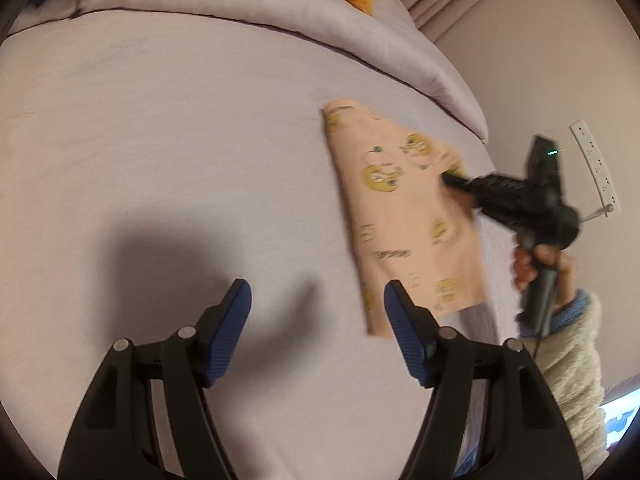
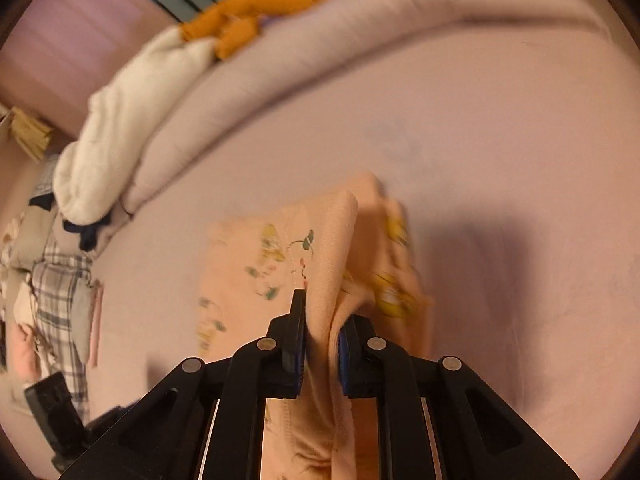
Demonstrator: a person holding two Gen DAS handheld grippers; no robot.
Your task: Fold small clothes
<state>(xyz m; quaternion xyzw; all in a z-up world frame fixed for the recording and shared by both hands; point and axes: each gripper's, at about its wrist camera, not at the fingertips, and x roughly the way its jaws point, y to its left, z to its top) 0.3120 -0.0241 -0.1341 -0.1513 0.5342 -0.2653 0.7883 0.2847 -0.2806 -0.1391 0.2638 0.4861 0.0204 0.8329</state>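
No readable text, label, brand or number shows in either view. The peach cotton garment with yellow cartoon prints [image 1: 404,216] carries dark scribble-like marks toward its five o'clock end, too blurred to read as words.

A fold of the peach printed cotton garment [image 2: 280,264] is pinched between the black, blue-padded fingers [image 2: 298,320] of the right gripper [image 2: 322,320]. The rest of it is spread on the pale lilac bed [image 2: 500,128]. An orange plush toy [image 2: 248,12] is seen on the rolled duvet [image 2: 280,60].
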